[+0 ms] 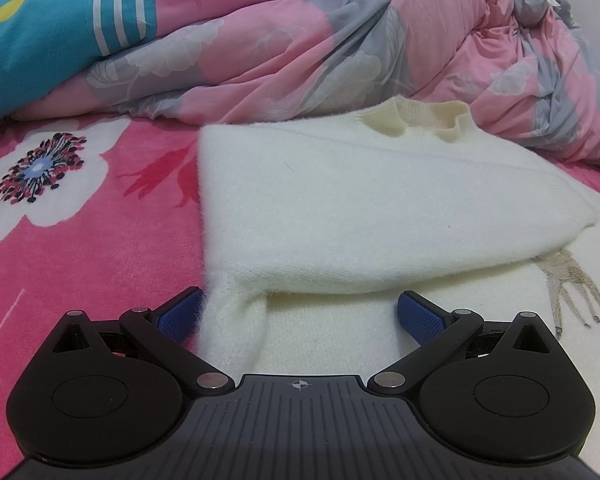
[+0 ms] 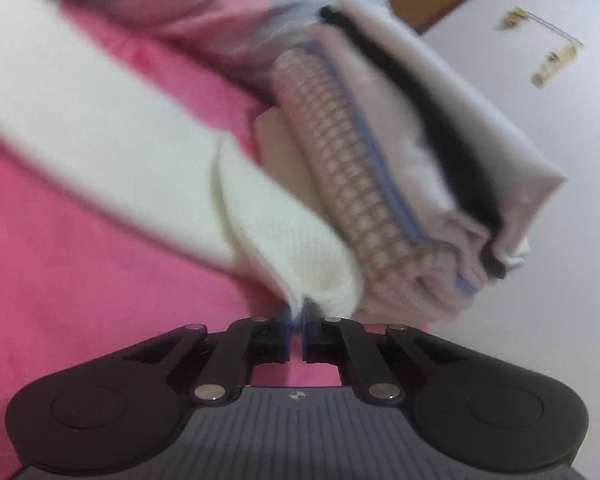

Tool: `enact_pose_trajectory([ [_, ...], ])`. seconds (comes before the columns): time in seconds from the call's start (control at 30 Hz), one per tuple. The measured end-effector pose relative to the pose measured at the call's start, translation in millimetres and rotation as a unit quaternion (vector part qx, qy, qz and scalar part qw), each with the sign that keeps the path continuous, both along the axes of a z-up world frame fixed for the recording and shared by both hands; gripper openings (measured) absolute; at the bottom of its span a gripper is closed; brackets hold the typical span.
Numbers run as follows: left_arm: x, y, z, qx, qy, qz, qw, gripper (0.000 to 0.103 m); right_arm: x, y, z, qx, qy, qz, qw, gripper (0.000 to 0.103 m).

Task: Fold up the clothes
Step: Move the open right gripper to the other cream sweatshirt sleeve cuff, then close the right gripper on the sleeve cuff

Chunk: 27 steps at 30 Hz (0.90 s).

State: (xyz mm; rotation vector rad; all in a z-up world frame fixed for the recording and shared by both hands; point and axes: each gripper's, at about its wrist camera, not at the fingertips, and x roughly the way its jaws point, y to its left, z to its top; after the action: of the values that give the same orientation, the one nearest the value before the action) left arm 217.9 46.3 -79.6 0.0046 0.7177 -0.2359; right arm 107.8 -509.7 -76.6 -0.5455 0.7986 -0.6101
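sweater: cream knit sweater (image 1: 340, 200) lies flat on the pink floral bed blanket (image 1: 80, 240), one sleeve folded across the body, collar toward the quilt
left tongs: left tongs (image 1: 300, 312) wide open, blue pads either side of the near sleeve fold, not pressing it
right tongs: right tongs (image 2: 298, 316) closed, pinching the cuff of the sweater sleeve (image 2: 292, 256); view blurred
sleeve: stretches away from the right tongs up-left over the pink blanket
stack: folded clothes pile (image 2: 400, 160) just right of the held cuff
background: crumpled pink-grey quilt (image 1: 340, 60) behind sweater, blue striped pillow (image 1: 52, 32) far left
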Motion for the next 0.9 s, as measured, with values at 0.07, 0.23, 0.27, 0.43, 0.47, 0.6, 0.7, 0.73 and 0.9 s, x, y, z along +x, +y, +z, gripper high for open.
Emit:
enact_pose_trajectory([
  [0.07,0.0,0.2,0.0,0.0,0.0,0.0,1.0,0.103,-4.9,7.2,23.7,0.036,-0.021,0.008,0.999,0.003],
  [0.23,0.1,0.9,-0.2,-0.003,0.0,0.0,1.0,0.103,-11.0,21.9,97.3,0.185,-0.106,0.031,0.977,0.003],
  [0.27,0.1,1.1,-0.2,-0.004,0.0,0.0,1.0,0.103,-10.7,25.6,112.6,0.221,-0.124,0.04,0.966,0.003],
  [0.43,-0.1,2.9,-0.1,-0.01,0.0,0.0,1.0,0.103,18.1,42.9,177.1,0.365,-0.189,0.091,0.907,0.003],
  [0.47,0.0,3.6,0.2,-0.011,0.0,0.0,0.9999,0.103,26.8,52.7,187.2,0.376,-0.192,0.104,0.9,0.003],
  [0.6,0.1,6.5,1.1,-0.019,0.001,0.001,0.9998,0.103,65.5,97.6,225.1,0.411,-0.198,0.156,0.876,0.003],
  [0.7,-0.3,7.1,2.1,-0.02,0.002,0.002,0.9998,0.103,97.6,140.7,242.8,0.421,-0.192,0.194,0.865,0.003],
  [0.73,-0.6,7.4,2.6,-0.021,0.003,0.002,0.9998,0.103,104.9,155.8,246.3,0.421,-0.189,0.205,0.863,0.003],
  [0.9,-2.3,15.6,7.7,-0.031,0.004,0.004,0.9995,0.103,140.7,222.9,259.3,0.432,-0.159,0.25,0.852,0.003],
])
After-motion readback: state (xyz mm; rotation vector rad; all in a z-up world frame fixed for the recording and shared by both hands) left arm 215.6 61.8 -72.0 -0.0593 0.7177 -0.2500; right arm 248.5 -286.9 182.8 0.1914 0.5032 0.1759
